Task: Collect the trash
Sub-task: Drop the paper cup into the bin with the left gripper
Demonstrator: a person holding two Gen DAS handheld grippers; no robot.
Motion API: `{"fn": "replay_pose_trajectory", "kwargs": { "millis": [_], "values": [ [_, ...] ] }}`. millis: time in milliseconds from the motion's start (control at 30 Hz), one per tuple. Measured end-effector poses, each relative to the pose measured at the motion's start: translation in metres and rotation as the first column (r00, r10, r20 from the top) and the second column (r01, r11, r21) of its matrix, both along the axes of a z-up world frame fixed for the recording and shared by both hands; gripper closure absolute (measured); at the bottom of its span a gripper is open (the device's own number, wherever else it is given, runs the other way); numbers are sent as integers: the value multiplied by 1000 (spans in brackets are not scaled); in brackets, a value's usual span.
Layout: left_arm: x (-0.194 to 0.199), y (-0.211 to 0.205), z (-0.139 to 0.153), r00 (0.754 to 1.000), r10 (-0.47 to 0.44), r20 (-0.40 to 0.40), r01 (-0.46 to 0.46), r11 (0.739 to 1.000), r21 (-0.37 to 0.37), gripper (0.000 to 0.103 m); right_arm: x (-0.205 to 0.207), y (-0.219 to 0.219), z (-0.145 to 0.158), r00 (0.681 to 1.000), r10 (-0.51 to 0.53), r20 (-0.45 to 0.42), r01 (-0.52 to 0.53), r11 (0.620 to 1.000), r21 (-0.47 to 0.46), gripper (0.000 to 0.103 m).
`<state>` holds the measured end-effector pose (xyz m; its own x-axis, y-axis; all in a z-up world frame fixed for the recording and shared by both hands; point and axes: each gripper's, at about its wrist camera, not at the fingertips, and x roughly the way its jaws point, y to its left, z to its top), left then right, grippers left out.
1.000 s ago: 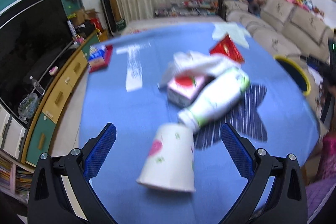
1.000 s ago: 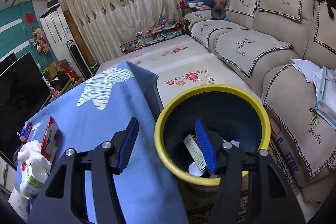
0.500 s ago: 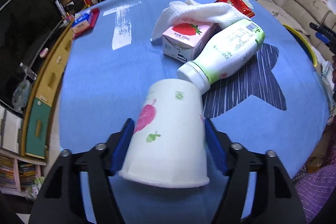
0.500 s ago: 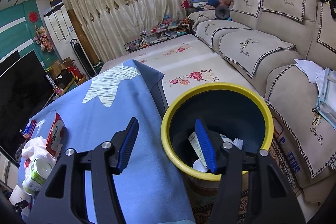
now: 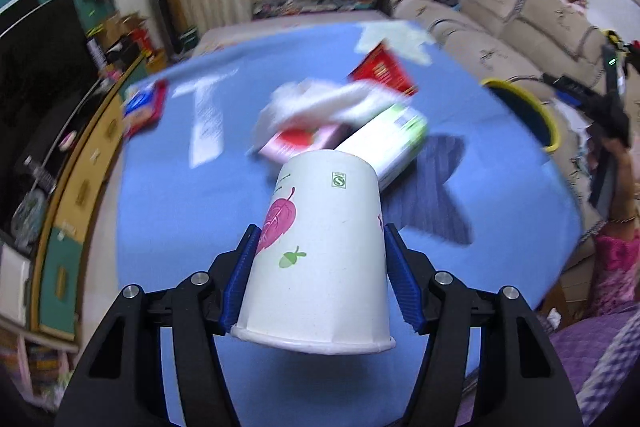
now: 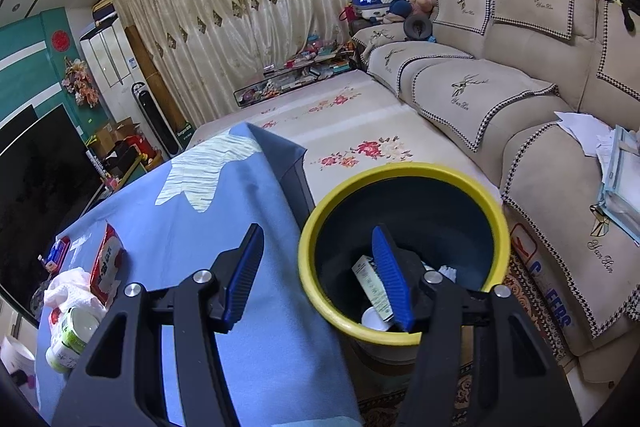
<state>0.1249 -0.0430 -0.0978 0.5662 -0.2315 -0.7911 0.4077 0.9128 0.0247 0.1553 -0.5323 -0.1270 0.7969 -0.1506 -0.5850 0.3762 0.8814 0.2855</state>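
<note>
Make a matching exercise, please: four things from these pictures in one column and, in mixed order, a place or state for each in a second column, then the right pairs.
1. paper cup
2. yellow-rimmed bin
3. green-and-white bottle
4. right gripper

A. lying on the blue cloth
B. open, holding nothing
C. clamped upside down in the left gripper
D. on the floor, with trash inside

Pairs: 1-C, 2-D, 3-A, 4-B

1 paper cup (image 5: 324,251), 1 bottle (image 5: 394,139), 1 pink carton (image 5: 296,143), 1 red packet (image 5: 382,71), 1 bin (image 6: 404,251)
</note>
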Motion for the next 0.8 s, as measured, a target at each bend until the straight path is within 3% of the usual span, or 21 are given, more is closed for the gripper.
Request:
{"fn": "replay_pose_trajectory", "kwargs": {
  "millis": [233,433,667,800],
  "values": [
    [30,-86,16,987,-157,41,159,984,-80,42,-13,-17,-1,999,-46,-6,46,999,-22,49],
    [65,-188,14,955,-297,23,298,947,-121,42,-23,-46,-11,994,-105,-21,105,994,-15,49],
    [101,-315,-4,910,-415,7,413,903,-117,42,-37,-84,-24,983,-178,-39,178,984,-5,49],
    [122,-379,-26,892,-450,-51,442,889,-122,42,-46,-102,-31,978,-206,-43,206,978,4,49]
  ]
}}
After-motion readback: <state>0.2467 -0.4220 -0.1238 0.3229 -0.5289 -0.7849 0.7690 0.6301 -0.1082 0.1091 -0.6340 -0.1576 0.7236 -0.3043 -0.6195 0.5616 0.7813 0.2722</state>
